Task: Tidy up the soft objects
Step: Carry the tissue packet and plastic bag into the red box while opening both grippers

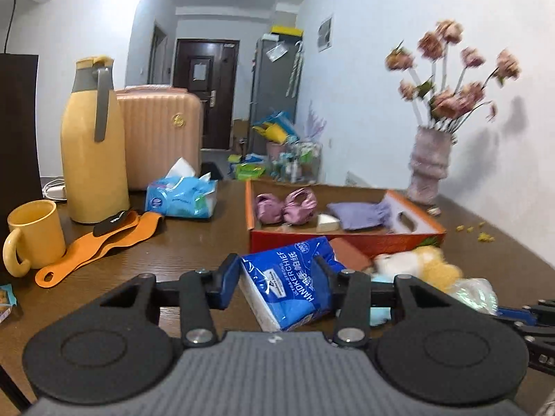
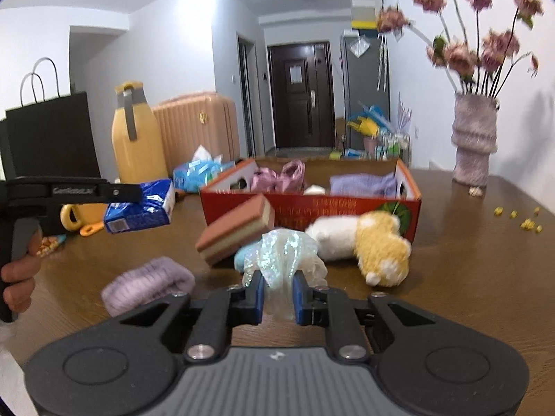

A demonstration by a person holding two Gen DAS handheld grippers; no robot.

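Observation:
My left gripper (image 1: 277,277) is shut on a blue handkerchief tissue pack (image 1: 288,284) and holds it above the table, in front of the red cardboard box (image 1: 347,241); the right wrist view shows the pack (image 2: 142,208) in the air at the left. My right gripper (image 2: 276,293) is shut on an iridescent sheer bag (image 2: 281,256) low over the table. The box (image 2: 312,204) holds pink satin scrunchies (image 2: 277,175), a lilac pouch (image 2: 360,183) and a white piece. A layered sponge (image 2: 236,230), a yellow-white plush toy (image 2: 367,242) and a lilac knitted band (image 2: 149,284) lie before the box.
A yellow thermos (image 1: 92,145), a yellow mug (image 1: 33,234), an orange strap (image 1: 100,239) and an open tissue pack (image 1: 182,197) sit at the left. A vase of flowers (image 2: 473,142) stands at the right, with yellow crumbs (image 2: 520,218) nearby. A black paper bag (image 2: 52,131) stands far left.

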